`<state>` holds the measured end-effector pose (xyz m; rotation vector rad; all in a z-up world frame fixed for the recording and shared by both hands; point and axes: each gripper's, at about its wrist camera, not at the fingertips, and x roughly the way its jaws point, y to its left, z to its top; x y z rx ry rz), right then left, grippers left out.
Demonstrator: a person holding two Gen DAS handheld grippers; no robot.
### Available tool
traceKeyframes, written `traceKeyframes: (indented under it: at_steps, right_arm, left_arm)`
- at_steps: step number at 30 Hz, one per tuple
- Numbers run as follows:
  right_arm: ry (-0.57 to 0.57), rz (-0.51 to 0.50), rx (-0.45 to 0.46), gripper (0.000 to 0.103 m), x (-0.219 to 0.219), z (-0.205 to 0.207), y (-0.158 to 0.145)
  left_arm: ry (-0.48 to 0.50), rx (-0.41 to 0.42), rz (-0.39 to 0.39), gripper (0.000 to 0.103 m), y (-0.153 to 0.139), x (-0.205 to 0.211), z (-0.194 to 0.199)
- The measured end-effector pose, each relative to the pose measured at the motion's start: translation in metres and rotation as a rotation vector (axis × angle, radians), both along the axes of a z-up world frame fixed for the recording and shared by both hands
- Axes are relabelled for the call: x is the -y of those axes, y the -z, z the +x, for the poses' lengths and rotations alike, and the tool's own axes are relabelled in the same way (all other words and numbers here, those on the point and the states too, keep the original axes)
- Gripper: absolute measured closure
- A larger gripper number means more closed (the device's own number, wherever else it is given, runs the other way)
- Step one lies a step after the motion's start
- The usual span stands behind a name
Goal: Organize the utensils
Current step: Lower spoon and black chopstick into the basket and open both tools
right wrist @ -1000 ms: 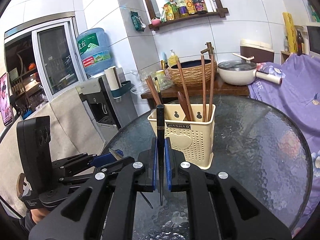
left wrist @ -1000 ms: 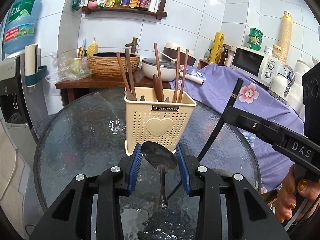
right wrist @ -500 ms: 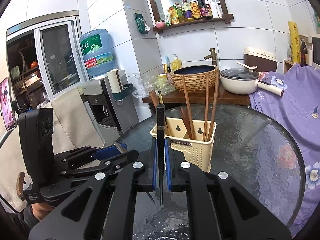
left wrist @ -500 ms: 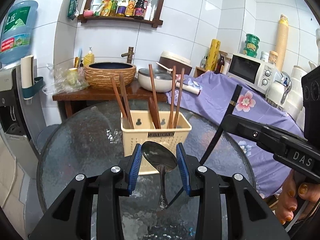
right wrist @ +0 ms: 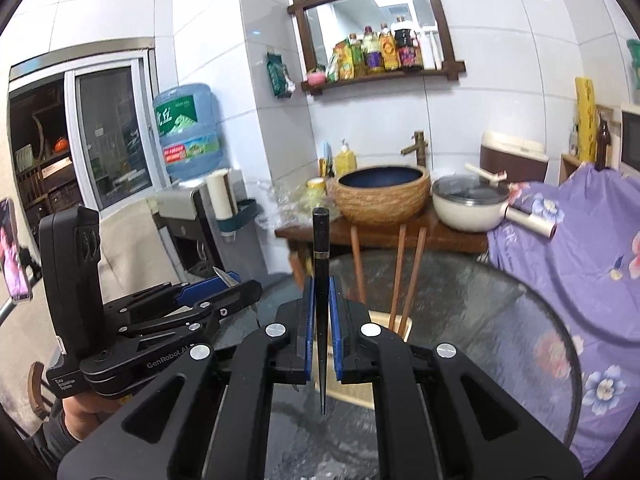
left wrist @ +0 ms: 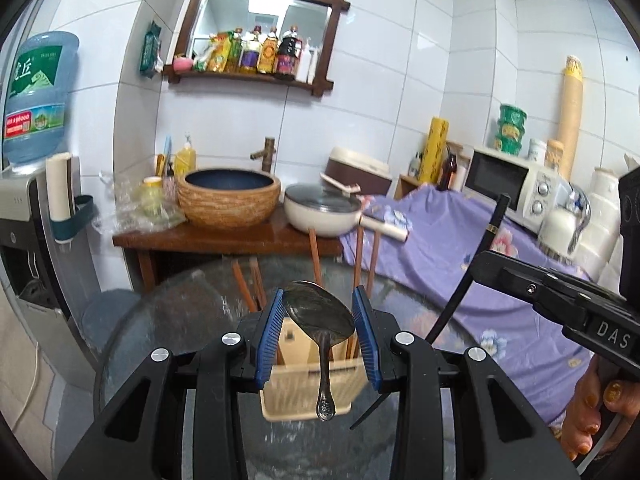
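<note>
My left gripper (left wrist: 316, 328) is shut on a metal spoon (left wrist: 318, 316), bowl up, handle hanging down. It hovers above the cream utensil basket (left wrist: 296, 384), which holds several brown wooden chopsticks (left wrist: 316, 256). My right gripper (right wrist: 320, 320) is shut on a black chopstick (right wrist: 321, 280), held upright with the tip down, just above the basket (right wrist: 384, 320). In the left wrist view the right gripper (left wrist: 476, 268) and its black chopstick (left wrist: 486, 240) show at the right. In the right wrist view the left gripper (right wrist: 236, 280) shows at the left.
The basket stands on a round glass table (right wrist: 500, 312). Behind it is a wooden stand (left wrist: 224, 240) with a woven basin (left wrist: 228, 196) and a white pot (left wrist: 320, 208). A purple floral cloth (left wrist: 448, 248) covers the counter on the right. A water dispenser (left wrist: 24, 208) stands at the left.
Both grippers have risen and moved forward over the basket, which now sits low behind the fingers. The spoon and the black chopstick stay gripped.
</note>
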<state>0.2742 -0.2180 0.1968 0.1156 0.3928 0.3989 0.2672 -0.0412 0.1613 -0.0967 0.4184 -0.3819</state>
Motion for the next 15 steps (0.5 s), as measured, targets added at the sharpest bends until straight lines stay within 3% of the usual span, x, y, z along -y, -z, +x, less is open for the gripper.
traceKeyframes:
  at_steps: [7,15]
  right_arm:
    - [0.065,-0.013,0.061,0.095,0.003,0.026,-0.030]
    - [0.128,-0.051,0.077,0.095,0.000,0.055,-0.006]
  left_arm:
    - [-0.060,0.045,-0.014,0.068,-0.031,0.004,0.035]
    - [-0.097,0.017,-0.007,0.068,-0.004,0.011,0.067]
